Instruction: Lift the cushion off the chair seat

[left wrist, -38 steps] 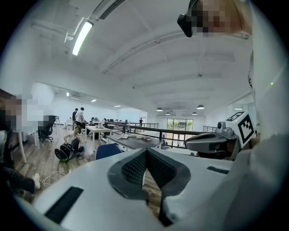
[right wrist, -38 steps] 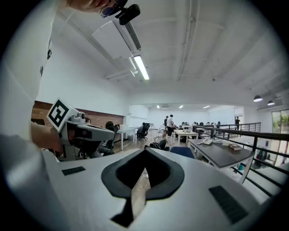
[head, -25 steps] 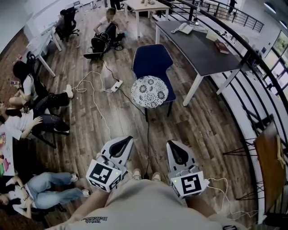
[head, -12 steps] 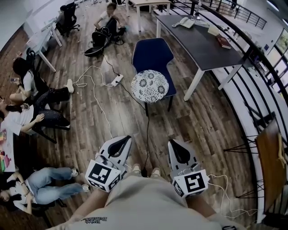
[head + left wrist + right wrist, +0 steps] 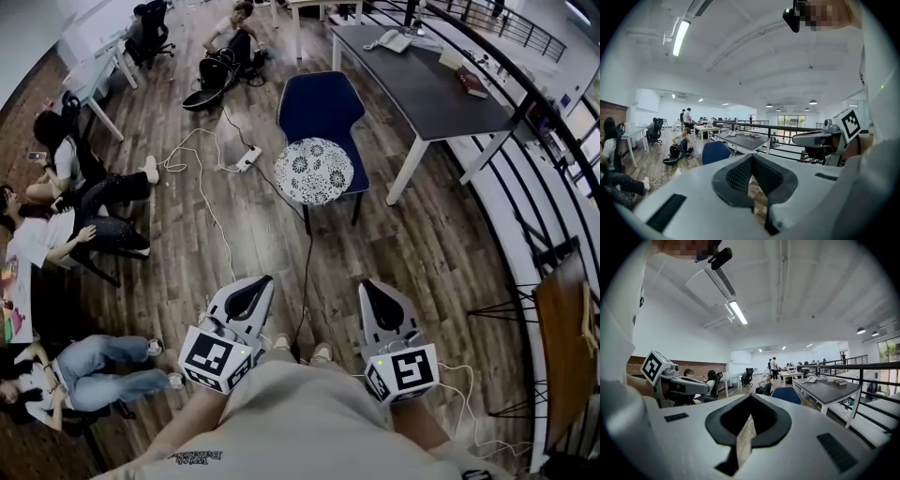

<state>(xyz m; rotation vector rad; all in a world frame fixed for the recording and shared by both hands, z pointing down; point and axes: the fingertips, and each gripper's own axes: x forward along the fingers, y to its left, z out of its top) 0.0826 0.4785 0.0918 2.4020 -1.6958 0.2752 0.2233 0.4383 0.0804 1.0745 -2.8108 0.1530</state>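
Head view: I stand on the plank floor (image 5: 422, 253) with both claws held low before me; the cushion (image 5: 314, 171) lies well apart, straight ahead on the far side.
Cushion: round, white with a dark flower print, lying flat on the seat of the blue chair (image 5: 317, 103), toward its near edge; the backrest rises beyond it.
Left claw (image 5: 265, 279): clenched on nothing; in the left gripper view its tips meet, with only floor showing through the gap behind them.
Right claw (image 5: 367, 283): likewise clenched and empty; the right gripper view shows its tips closed on each other.
Bearing: the cushion sits far of both claws and between their lines, a little right of my left claw and a little left of my right one.
Long axis: none to speak of; the disc offers the same rim from any side, so I judge the near rim the natural place to take it.
Nearer hand: neither plainly; the two tips lie about level with each other and much the same way off.
Neighbours: a dark table (image 5: 422, 89) stands just right of the chair; a power strip (image 5: 246, 159) lies on the floor to its left; a black cable (image 5: 307, 272) runs from under the chair toward my feet, between the claws.
Gripper views: the chair shows small and far beyond each pair of jaws; I cannot make out the cushion itself there.
Step in hand: approach, by my judgement; the jaws must part before either can take the rim.
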